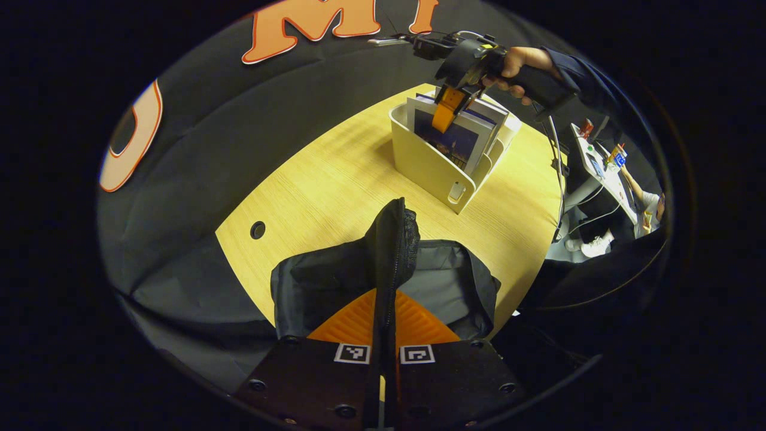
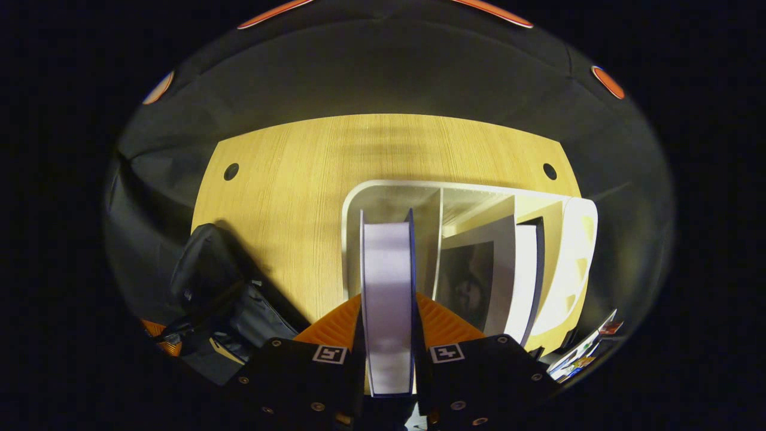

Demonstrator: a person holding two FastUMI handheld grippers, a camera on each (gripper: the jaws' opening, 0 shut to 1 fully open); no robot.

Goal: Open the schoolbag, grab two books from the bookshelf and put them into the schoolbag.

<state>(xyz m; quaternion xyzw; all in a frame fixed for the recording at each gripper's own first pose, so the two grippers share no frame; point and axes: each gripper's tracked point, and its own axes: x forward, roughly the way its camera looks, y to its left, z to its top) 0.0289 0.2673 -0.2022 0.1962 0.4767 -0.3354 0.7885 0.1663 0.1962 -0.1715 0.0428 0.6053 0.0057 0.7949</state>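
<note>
In the left gripper view, the table (image 1: 335, 179) is the landmark. A small round hole (image 1: 258, 230) sits in it near its left edge. At the table's near edge lies the black bag (image 1: 443, 281), and the left gripper (image 1: 383, 326) pinches a raised fold of it, a strip edged with mesh and what looks like a zipper, between both fingers. The fold stands upright, above the rest of the bag. Farther back on the table, right of the bag, stands the cream shelf (image 1: 431, 167), with books (image 1: 455, 140) upright in it. Over the shelf hangs the right gripper (image 1: 446, 117), held by a hand (image 1: 520, 66), its fingers down among the book tops. Past the table's right edge a desk with small items shows dimly; what they are I cannot tell.

In the right gripper view, the bag (image 2: 203, 269) lies at the table's (image 2: 311, 161) left side. Right of it stands the shelf (image 2: 574, 251), seen from above. In the shelf's left slot, the right gripper (image 2: 388, 338) is pressed on a book (image 2: 388, 281) seen edge-on, one finger on each cover. More books (image 2: 497, 269) lean in the slot to the right.
</note>
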